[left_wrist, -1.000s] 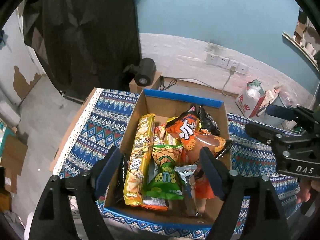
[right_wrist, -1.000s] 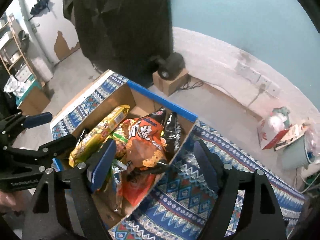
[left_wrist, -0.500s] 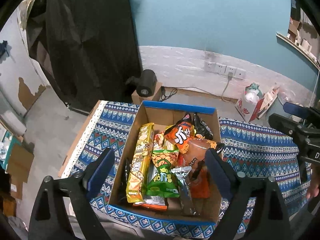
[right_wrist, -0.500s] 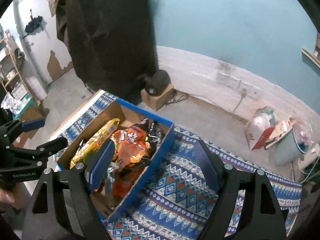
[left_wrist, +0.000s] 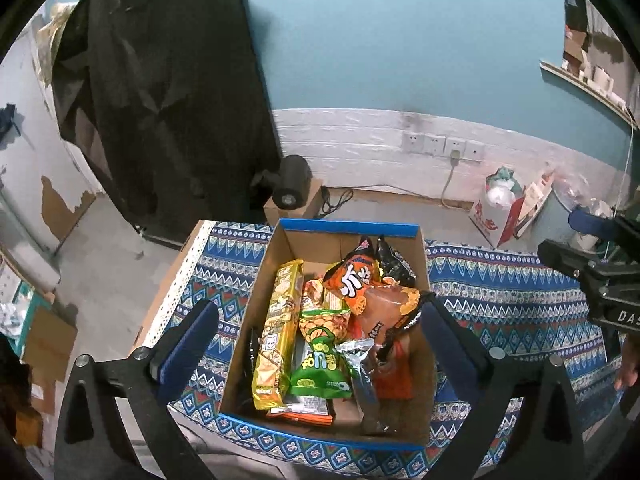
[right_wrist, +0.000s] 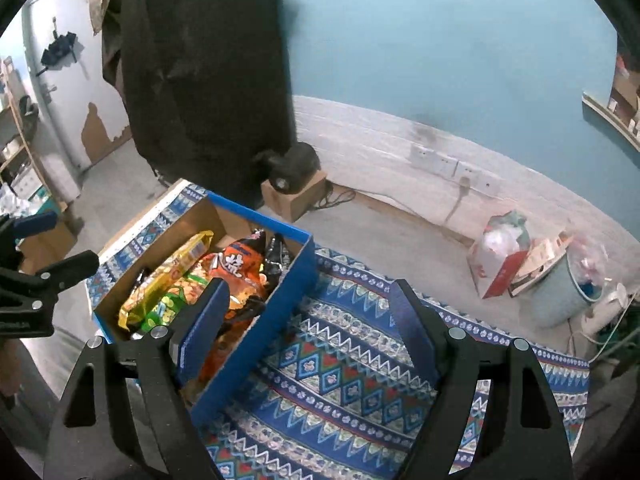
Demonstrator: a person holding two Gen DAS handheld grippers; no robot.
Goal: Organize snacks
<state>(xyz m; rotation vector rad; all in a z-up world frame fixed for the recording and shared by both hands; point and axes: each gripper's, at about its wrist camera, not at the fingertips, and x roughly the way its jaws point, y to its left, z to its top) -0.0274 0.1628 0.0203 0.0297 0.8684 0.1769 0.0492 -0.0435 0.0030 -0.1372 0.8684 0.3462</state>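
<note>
The box sits on the tabletop, near its left end. It is brown card with blue rims, and it is open on top. Snacks fill it. A long yellow pack lies along the left wall. A green bag lies just beside it. An orange bag leans on the pile, and a black bag stands behind it, near the far wall. A silver pack lies by the green bag. Low in the pile some packs are hidden, so I cannot tell what they are.

A blue patterned cloth covers the tabletop. Right of the box the cloth is bare and wide. Left of the box only a thin strip is free before the edge.

The left gripper hangs over the box. Its jaws are opening, with nothing gripped. The snacks show between its fingers from above, but the pads do not touch them.

The right gripper is over the bare cloth by the box's right wall. It is released and empty. Its left finger covers part of the box.

The near edge of the tabletop is cut off in both views.

Behind, there is floor, a dark coat and a blue wall.
</note>
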